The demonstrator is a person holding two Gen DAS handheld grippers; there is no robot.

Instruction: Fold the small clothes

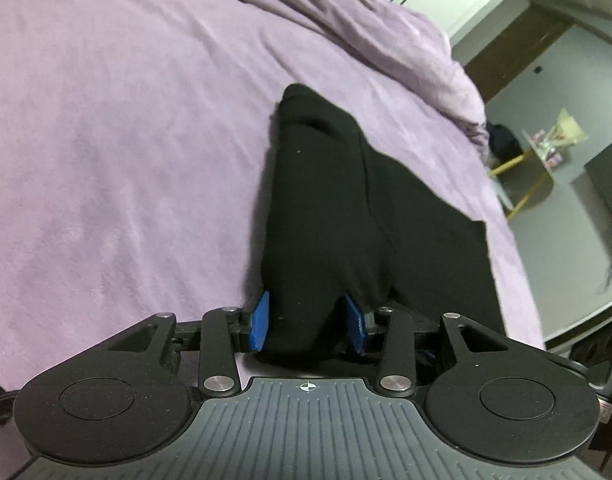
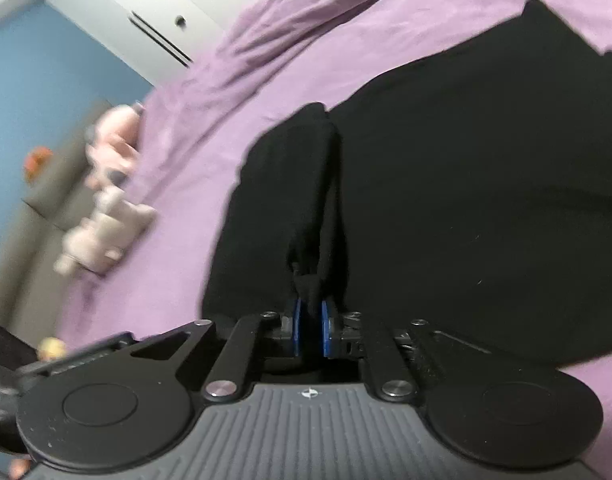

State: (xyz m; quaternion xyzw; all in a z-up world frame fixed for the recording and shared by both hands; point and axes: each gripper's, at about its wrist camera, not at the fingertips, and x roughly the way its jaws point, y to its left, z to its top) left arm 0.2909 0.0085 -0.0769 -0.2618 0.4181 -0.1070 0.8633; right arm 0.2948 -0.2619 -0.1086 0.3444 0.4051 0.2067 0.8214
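Note:
A black garment lies on a purple bedspread. In the left wrist view my left gripper has its blue pads spread apart, with a thick bunch of the black cloth between them; the pads touch the cloth on both sides. In the right wrist view the black garment spreads wide to the right. My right gripper is shut on a narrow raised fold of the black cloth, pinched between its blue pads.
A rumpled purple blanket runs along the bed's far side. A pale plush toy lies on the bed at the left of the right wrist view. A white wardrobe and a small yellow-legged table stand beyond the bed.

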